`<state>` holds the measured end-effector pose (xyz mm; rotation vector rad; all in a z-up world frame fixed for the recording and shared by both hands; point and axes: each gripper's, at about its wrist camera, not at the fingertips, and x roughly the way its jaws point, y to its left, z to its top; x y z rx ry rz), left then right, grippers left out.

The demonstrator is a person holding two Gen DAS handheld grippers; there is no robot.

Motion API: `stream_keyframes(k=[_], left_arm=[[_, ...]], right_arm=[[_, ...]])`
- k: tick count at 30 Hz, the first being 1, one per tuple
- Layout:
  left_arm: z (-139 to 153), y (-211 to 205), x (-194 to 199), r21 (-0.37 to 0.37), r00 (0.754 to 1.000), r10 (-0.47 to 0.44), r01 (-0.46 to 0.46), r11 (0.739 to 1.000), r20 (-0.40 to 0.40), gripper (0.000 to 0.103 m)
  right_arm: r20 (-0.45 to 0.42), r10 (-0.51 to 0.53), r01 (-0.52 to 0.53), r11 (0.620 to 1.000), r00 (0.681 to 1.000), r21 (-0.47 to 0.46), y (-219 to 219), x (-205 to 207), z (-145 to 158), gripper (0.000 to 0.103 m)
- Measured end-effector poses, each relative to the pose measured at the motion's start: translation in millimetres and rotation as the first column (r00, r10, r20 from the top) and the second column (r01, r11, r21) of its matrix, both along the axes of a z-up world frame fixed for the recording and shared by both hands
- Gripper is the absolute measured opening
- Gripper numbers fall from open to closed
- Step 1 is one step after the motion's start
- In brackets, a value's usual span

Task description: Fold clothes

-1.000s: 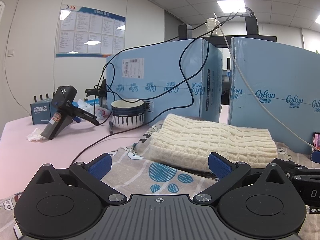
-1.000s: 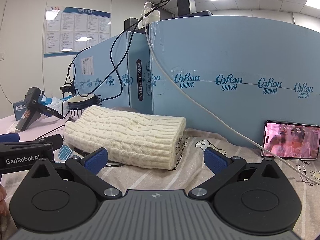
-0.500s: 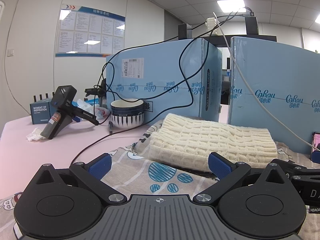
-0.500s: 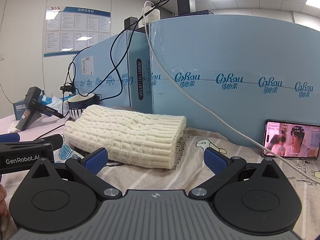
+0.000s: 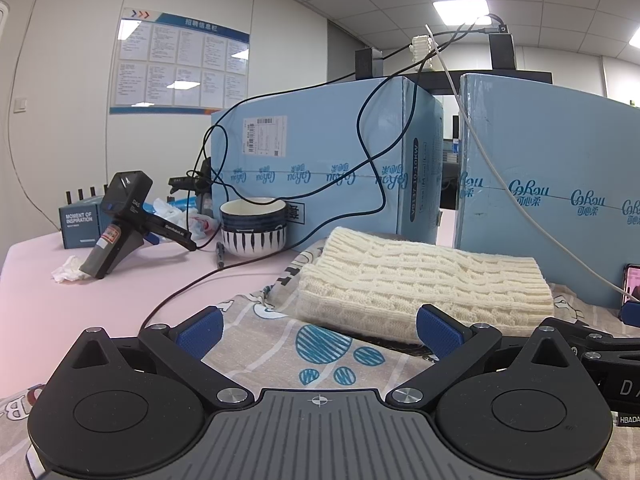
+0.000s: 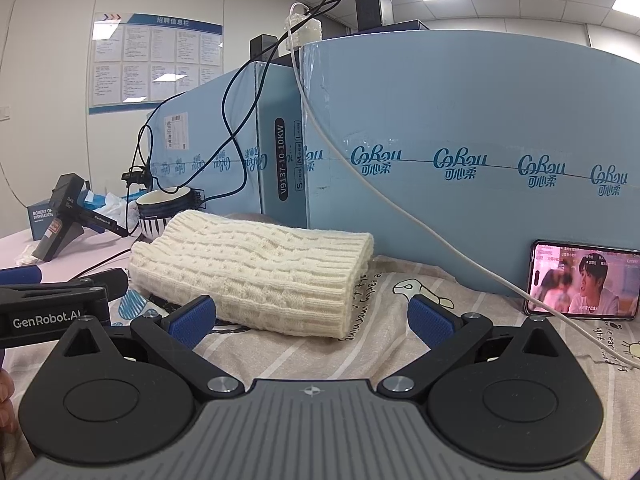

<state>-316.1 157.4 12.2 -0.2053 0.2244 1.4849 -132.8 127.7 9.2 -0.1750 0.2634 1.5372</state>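
A cream knitted sweater (image 5: 420, 280) lies folded into a thick rectangle on a printed beige sheet (image 5: 320, 344), in front of blue cartons. It also shows in the right wrist view (image 6: 256, 268). My left gripper (image 5: 320, 326) is open and empty, low over the sheet just short of the sweater's near edge. My right gripper (image 6: 312, 314) is open and empty, close to the sweater's near right corner. The left gripper's body (image 6: 52, 308) shows at the left of the right wrist view.
Two tall blue cartons (image 6: 460, 168) stand right behind the sweater with cables hanging over them. A phone (image 6: 582, 280) leans on the right carton with a white cable. A striped bowl (image 5: 254, 226), a spare gripper (image 5: 120, 224), a small box and tissues sit on the pink table (image 5: 80, 304) at left.
Both grippers hold still and the sweater has not moved. Only the picture on the phone screen has changed.
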Motion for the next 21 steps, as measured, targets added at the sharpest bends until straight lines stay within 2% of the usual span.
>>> stream_keyframes(k=[21], left_arm=[[0.6, -1.8, -0.3, 0.003, 1.000, -0.001, 0.001, 1.000, 0.001, 0.103]], right_arm=[[0.000, 0.005, -0.005, 1.000, 1.000, 0.003, -1.4, 0.8, -0.1, 0.103]])
